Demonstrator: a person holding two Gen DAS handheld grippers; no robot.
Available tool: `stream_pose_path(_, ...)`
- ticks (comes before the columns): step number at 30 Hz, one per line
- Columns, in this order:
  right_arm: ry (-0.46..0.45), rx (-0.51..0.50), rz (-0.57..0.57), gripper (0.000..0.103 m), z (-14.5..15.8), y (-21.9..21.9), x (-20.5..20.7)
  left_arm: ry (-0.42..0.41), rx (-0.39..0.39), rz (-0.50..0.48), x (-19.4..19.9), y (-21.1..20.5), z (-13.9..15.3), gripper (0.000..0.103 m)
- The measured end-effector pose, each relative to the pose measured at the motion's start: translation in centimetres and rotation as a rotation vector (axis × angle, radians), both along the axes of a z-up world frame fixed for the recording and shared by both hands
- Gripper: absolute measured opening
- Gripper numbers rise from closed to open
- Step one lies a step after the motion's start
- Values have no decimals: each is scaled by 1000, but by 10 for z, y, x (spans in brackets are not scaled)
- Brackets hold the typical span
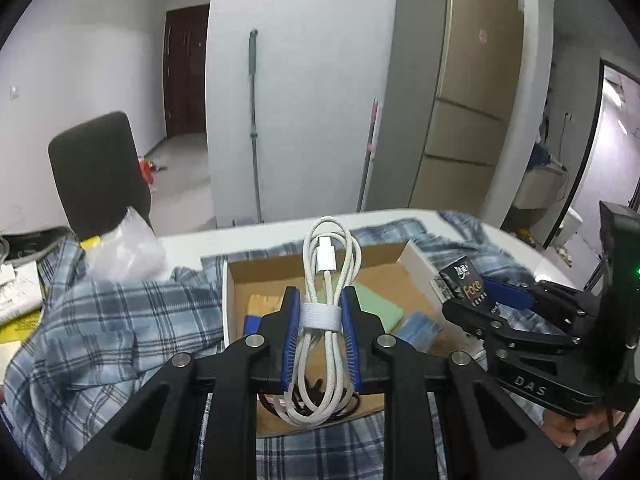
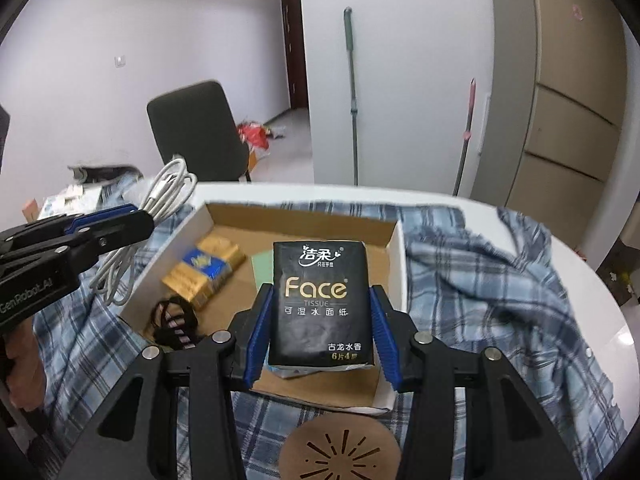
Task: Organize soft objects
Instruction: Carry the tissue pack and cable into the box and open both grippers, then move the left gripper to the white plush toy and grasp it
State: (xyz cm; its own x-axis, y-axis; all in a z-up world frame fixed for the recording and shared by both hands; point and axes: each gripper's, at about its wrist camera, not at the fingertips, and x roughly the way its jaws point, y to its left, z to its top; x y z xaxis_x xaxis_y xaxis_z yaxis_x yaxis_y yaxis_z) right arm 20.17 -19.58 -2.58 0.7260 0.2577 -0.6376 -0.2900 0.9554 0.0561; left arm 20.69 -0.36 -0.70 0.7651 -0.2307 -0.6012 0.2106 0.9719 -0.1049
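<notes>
Left tool [image 1: 320, 312] clamps white cable [image 1: 326, 276] over box [image 1: 384, 264].

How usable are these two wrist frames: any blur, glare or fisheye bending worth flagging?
Left wrist view: the coiled white charging cable is sharp, while the shallow cardboard box behind it and the blue plaid cloth are softly smeared. Right wrist view: print on the black tissue pack is legible; the gold-and-blue packet is blurred. Both show dark corner vignetting and bowed walls.

The coiled cable [image 1: 326, 312] is white; the tissue pack [image 2: 319, 300] black with gold lettering; the cloth [image 2: 480, 280] blue-and-white plaid; the cardboard box [image 2: 394, 264] brown inside, white-walled; gripper pads [image 1: 291, 324] blue.
</notes>
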Motion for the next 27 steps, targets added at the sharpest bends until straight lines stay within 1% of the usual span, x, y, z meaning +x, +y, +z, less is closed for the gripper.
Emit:
stream_pose_path(3, 35, -10, 12, 45, -16, 2, 7, 28, 3, -15, 10, -1, -17, 22)
stream_pose_path(5, 63, -6, 10, 45, -26, 1, 10, 32, 10, -24, 13, -4, -23, 22)
stream_pose_path(8, 100, -4, 22, 45, -38, 3, 13, 32, 32, 3, 16, -4, -31, 22)
stream_pose_path(11, 107, -31, 38, 46, -46, 6, 15, 52, 18, -4, 17, -1, -39, 24)
stream_pose_path(12, 109, -33, 41, 46, -47, 7, 15, 53, 15, -2, 17, 1, -40, 27)
stream_pose_path(14, 117, -29, 52, 48, -48, 8, 16, 39, 17, 8, 15, 2, -39, 43)
stream_pose_path(15, 116, -30, 55, 54, -48, 9, 15, 24, 20, 15, 13, 2, -37, 59)
stream_pose_path(16, 113, -35, 56, 57, -48, 10, 14, 6, 20, 24, 12, 3, -34, 68)
stream_pose_path(17, 110, -43, 56, 60, -48, 11, 12, -13, 16, 31, 9, 4, -31, 68)
stream_pose_path(20, 102, -44, 52, 60, -48, 11, 11, -40, 12, 33, 4, 6, -22, 68)
stream_pose_path(23, 100, -33, 50, 60, -45, 9, 11, -71, 25, 40, -1, 6, -15, 68)
stream_pose_path(25, 83, -35, 42, 60, -39, 7, 9, -93, 39, 40, -7, 4, -7, 68)
stream_pose_path(27, 56, -33, 35, 60, -29, 4, 6, -120, 32, 40, -16, 4, 3, 68)
